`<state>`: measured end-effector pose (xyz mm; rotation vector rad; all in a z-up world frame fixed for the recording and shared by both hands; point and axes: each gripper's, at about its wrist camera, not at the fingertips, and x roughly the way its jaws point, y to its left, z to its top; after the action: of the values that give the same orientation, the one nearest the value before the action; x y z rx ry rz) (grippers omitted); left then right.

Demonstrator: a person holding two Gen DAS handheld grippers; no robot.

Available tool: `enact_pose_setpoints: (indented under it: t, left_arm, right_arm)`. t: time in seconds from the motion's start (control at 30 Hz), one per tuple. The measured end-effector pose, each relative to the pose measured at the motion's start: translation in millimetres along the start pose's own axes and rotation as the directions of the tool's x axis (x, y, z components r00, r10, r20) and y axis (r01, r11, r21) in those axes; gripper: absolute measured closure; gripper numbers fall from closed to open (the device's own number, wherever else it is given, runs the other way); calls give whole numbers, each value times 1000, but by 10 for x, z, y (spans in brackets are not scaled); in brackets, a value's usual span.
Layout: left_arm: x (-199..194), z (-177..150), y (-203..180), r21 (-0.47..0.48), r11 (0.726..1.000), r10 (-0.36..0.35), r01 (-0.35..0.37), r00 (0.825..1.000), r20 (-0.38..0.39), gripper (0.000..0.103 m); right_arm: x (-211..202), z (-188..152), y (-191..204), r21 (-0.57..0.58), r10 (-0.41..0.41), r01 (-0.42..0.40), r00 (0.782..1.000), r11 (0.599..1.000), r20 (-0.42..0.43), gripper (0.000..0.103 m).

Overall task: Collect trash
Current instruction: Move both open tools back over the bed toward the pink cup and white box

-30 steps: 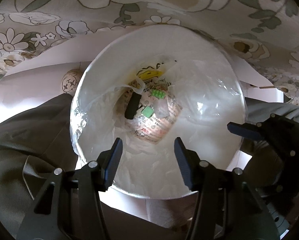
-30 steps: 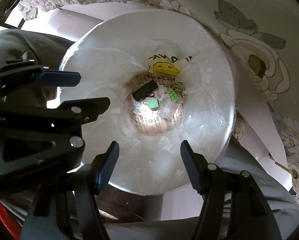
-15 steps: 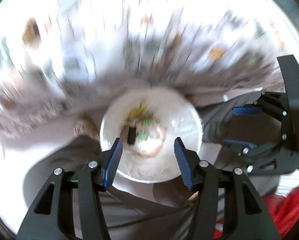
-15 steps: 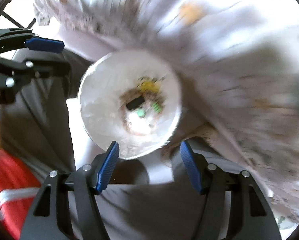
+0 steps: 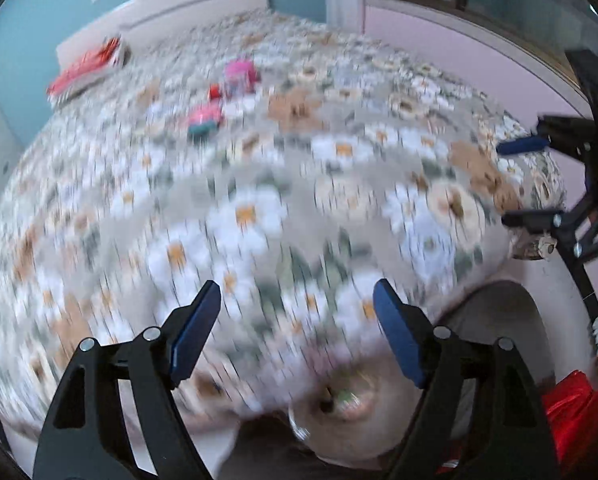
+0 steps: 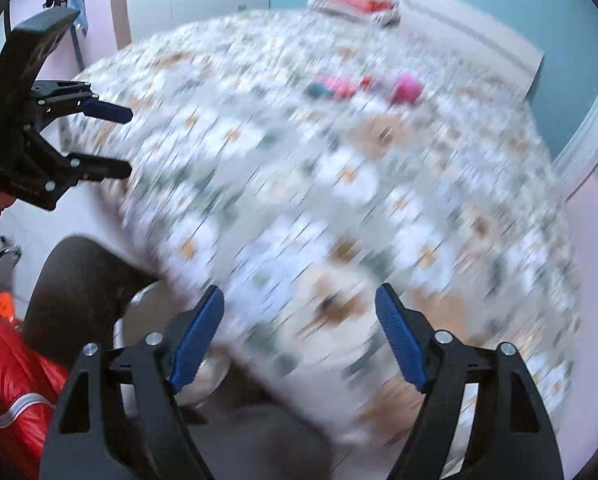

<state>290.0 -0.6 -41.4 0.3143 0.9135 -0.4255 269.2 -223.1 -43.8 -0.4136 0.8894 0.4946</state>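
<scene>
I've got both grippers over the floral bedspread (image 5: 259, 208), pics badly blurred. Left gripper (image 5: 297, 336) and right gripper (image 6: 299, 332) both opening w/ nothing between the jaws. Pink trash bits (image 5: 239, 76) lie far up the bed near a red box (image 6: 355, 2); white bin (image 5: 339, 404) sits low at the frame edge.

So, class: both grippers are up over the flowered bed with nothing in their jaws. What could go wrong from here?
1. The pink items lying far up the bed are blurred; a hurried reach could miss them.
2. The left gripper and right gripper, both opening with nothing between their jaws, sit close together and might collide.
3. The bin sits low at the bed's edge and could get knocked.
</scene>
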Motion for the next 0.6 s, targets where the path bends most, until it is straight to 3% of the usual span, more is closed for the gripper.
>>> enact_pose_setpoints:
  t: [0.23, 0.4, 0.6]
  left_arm:
    - [159, 770, 160, 161, 986, 12, -28, 995, 95, 21]
    - [551, 1340, 305, 306, 952, -15, -18, 994, 106, 19]
    - [1077, 1949, 659, 333, 942, -62, 25, 993, 100, 19]
  right_arm:
    - [25, 597, -647, -15, -60, 62, 993, 998, 98, 17]
    - [337, 991, -1056, -27, -90, 94, 989, 995, 118, 16]
    - [836, 1452, -1598, -21, -87, 90, 989, 996, 116, 16]
